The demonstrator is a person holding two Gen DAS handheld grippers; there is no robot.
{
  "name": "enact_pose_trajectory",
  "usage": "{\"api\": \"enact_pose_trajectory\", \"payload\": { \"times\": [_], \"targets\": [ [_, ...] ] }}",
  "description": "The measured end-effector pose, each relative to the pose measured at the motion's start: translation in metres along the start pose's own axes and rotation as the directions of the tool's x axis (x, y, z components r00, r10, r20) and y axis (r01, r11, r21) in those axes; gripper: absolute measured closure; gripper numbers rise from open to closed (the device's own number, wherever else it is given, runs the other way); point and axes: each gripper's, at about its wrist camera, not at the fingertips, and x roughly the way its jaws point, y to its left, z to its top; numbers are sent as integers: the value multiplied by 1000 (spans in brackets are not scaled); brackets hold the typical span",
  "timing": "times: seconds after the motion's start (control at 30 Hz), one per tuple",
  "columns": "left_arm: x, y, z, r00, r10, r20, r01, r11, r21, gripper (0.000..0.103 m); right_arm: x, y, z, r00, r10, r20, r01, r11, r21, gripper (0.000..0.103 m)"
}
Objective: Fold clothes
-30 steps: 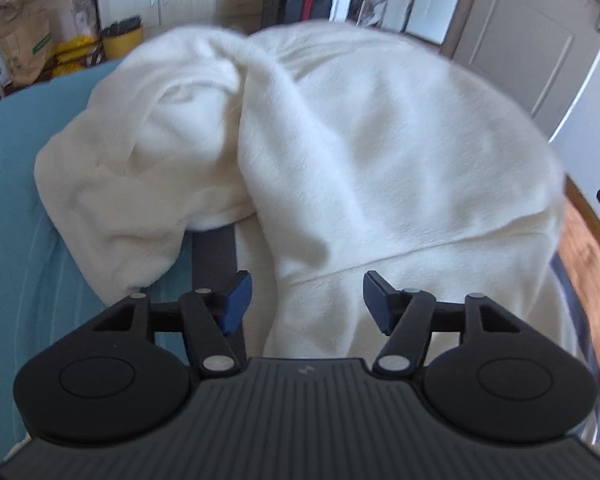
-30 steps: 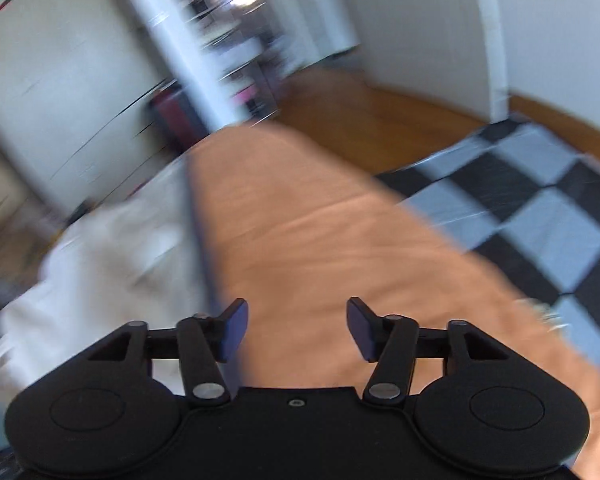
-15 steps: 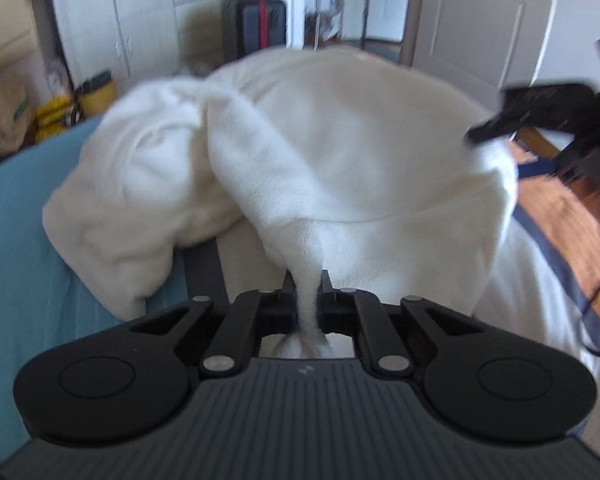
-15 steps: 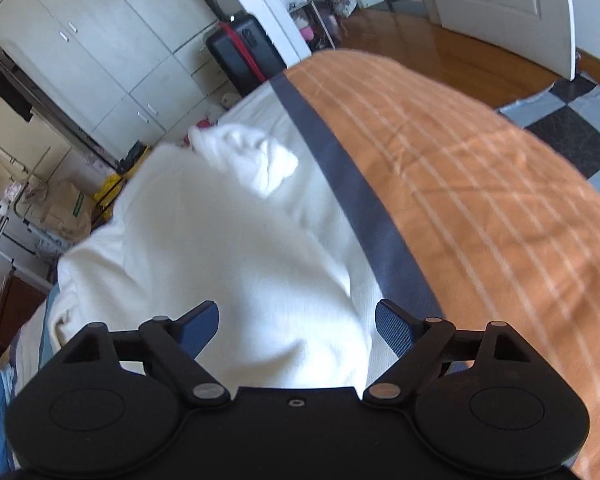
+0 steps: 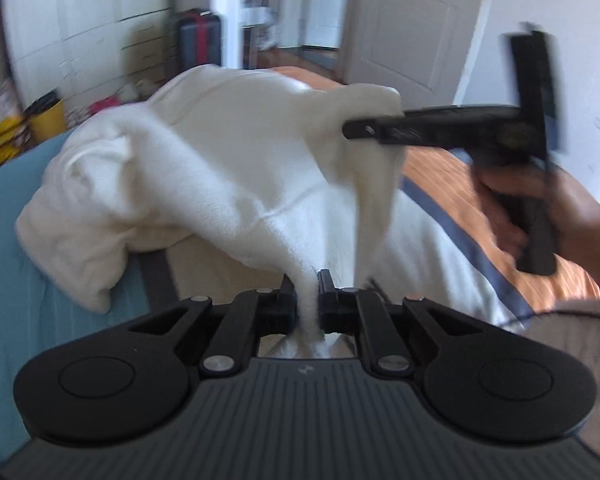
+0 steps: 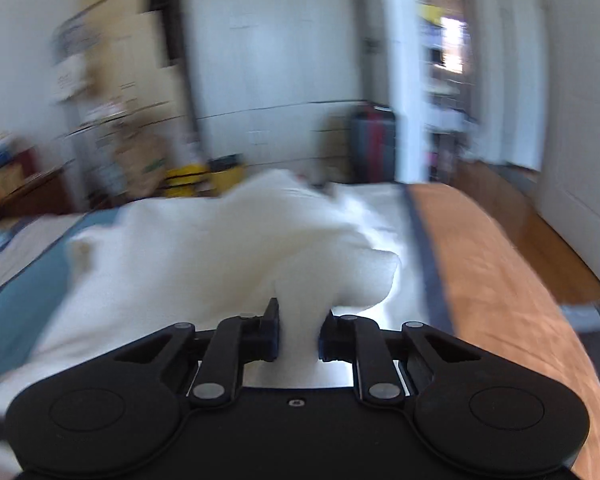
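My left tool [image 5: 307,300] is clenched on a narrow pinch of the cream-white fleecy garment [image 5: 228,168], the fabric squeezed thin between its two black fingers [image 5: 286,300] and rising from them in a taut ridge. The garment lies heaped on the bed [image 5: 20,248], over a bedspread that is teal on the left, white in the middle past a dark navy stripe [image 5: 472,256], and orange with pale lines on the right. In the left wrist view I see my right tool [image 5: 354,130] reaching in from the right, held by a person's hand [image 5: 540,216] around its black handle, its tip buried in a raised corner of the same garment near the far right edge of the pile. From the right wrist view, the right tool [image 6: 299,336] has a thick wad of the white garment [image 6: 228,248] between its blue-padded fingers [image 6: 274,336]; the jaws are closing, and both pads appear to press on the cloth, though motion blur makes the contact hard to judge exactly. The cloth lifts off the bed between the two grips, the rest sagging onto the spread. Behind the bed stand a dark suitcase with a red stripe [image 5: 198,46], white cupboard doors [image 5: 100,20] and a yellow container [image 5: 48,120] on the floor.
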Motion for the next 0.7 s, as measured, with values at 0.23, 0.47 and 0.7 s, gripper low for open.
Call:
{"api": "enact_pose_trajectory", "payload": {
  "times": [0.23,0.47,0.7],
  "targets": [
    [-26,50,25,985,19,172,4,991,-134,65,13,46,-9,944,285,-167,-309,940,-144,88],
    [61,37,49,984,-179,28,180,982,-63,56,12,36,-12,917,352,-185,-370,927,-68,90],
    [136,23,48,965,-176,-194,173,984,-31,85,16,56,-28,857,408,-314,-457,884,-100,91]
  ]
}}
